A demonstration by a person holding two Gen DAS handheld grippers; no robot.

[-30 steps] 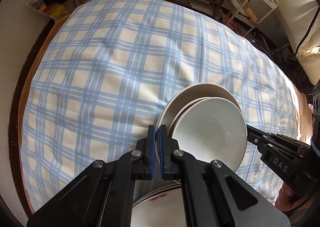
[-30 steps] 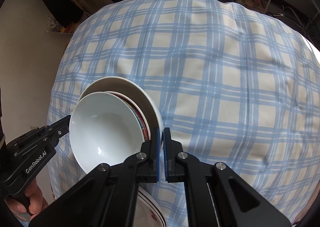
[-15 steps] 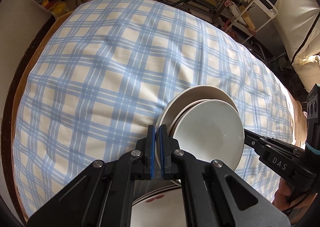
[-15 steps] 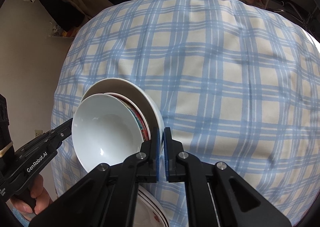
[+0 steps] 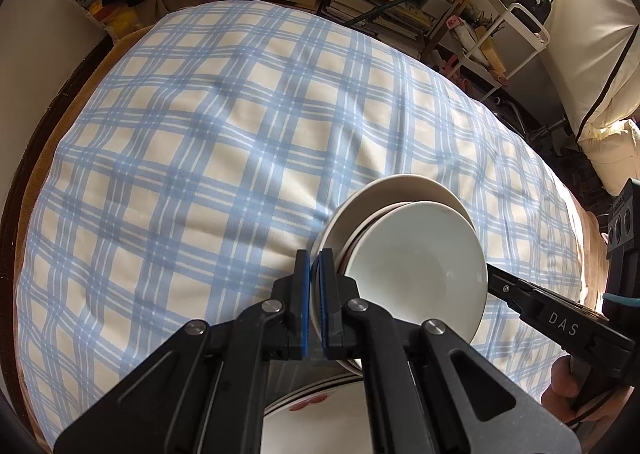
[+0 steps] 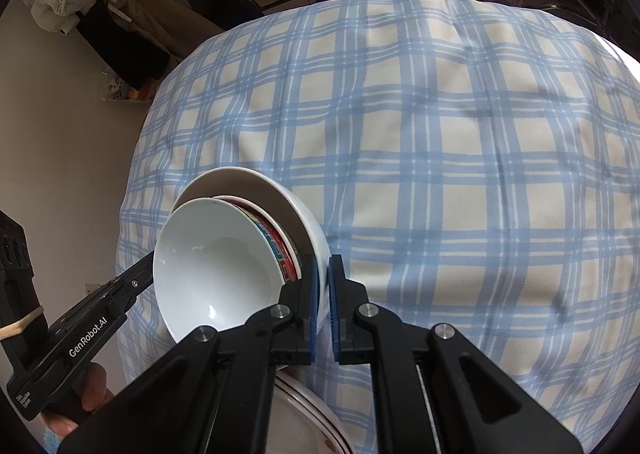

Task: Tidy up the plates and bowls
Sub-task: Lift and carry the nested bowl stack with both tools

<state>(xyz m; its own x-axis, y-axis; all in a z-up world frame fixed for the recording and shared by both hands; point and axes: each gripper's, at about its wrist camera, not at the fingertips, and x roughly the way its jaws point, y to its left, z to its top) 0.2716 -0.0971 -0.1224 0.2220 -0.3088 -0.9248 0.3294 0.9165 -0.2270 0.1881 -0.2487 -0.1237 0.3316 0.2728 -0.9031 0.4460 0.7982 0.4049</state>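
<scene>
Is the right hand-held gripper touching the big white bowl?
Touching. In the right wrist view, the right hand-held gripper has its blue pads clamped on the rim of the big white outer bowl, one pad on each side.

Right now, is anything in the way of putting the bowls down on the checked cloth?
Nothing visible lies on the checked cloth ahead. Only the plates sit right below the stack of bowls, which the left gripper and right gripper pinch at opposite sides of the rim.

left wrist: steeply down, close | right wrist: same | shared: bowl stack (image 5: 416, 266), checked cloth (image 6: 440, 158)
</scene>
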